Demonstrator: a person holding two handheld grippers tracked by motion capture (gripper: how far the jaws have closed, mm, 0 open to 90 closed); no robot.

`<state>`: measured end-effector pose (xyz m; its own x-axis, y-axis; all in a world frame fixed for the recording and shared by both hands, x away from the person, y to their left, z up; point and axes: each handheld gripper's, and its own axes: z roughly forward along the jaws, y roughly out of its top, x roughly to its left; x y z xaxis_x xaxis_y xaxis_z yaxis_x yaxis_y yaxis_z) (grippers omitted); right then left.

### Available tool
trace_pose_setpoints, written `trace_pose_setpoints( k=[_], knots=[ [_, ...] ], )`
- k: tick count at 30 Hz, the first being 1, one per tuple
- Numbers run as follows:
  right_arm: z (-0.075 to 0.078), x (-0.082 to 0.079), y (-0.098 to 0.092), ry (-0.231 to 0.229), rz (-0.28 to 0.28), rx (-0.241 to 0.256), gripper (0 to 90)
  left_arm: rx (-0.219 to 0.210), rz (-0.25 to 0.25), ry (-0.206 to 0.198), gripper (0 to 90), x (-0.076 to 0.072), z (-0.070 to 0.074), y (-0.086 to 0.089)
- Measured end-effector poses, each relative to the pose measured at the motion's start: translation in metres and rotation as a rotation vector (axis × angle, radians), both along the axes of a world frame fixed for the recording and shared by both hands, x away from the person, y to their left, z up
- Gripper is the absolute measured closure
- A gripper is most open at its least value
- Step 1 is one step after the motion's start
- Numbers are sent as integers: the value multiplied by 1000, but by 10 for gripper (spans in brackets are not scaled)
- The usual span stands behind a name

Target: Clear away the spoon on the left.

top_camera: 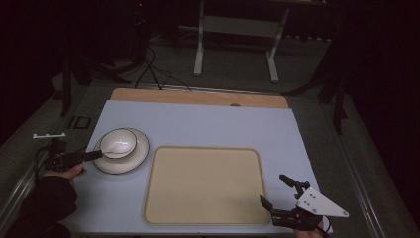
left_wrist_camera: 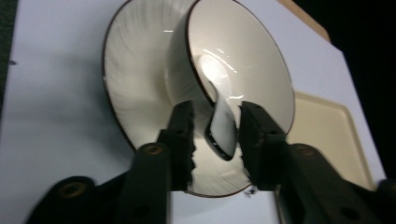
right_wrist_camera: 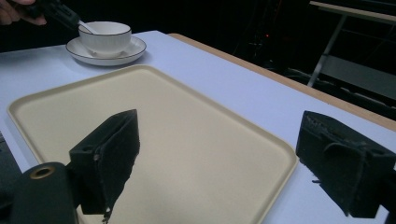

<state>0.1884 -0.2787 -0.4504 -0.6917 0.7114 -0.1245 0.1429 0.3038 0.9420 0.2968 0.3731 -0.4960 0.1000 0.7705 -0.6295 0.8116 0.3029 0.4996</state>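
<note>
A white bowl [top_camera: 127,137] with a dark rim stands on a matching plate [top_camera: 140,156] at the table's left. A white spoon [top_camera: 116,147] lies in it, handle over the near rim. My left gripper [top_camera: 97,154] reaches in from the left. In the left gripper view its jaws flank the spoon handle [left_wrist_camera: 223,133], with a thin gap on the left side, so the left gripper [left_wrist_camera: 215,133] is narrowly open. My right gripper [top_camera: 272,188] stands wide open at the lower right corner of the beige tray [top_camera: 205,183], nothing between its fingers.
The empty tray [right_wrist_camera: 163,93] takes up the middle of the pale mat [top_camera: 208,124]. The bowl [right_wrist_camera: 103,36] and plate [right_wrist_camera: 133,49] stand beyond its far corner, where a hand [right_wrist_camera: 14,13] holds the left gripper [right_wrist_camera: 60,11]. A wooden strip [top_camera: 198,96] edges the far side.
</note>
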Motion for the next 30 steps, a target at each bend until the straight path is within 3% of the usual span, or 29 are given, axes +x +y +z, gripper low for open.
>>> trace_pose_setpoints(
  k=[9,14,23,30],
  knots=[
    [0,0,0,2,0,-1,137,-4,-50,6,797,3,2,-6],
    [0,0,0,3,0,0,137,29,-103,-8,845,3,7,-13],
    [0,0,0,2,-1,3,137,73,-110,-16,850,2,12,-19],
    [0,0,-1,2,-2,5,137,122,-106,-50,851,-3,25,-24]
  ],
)
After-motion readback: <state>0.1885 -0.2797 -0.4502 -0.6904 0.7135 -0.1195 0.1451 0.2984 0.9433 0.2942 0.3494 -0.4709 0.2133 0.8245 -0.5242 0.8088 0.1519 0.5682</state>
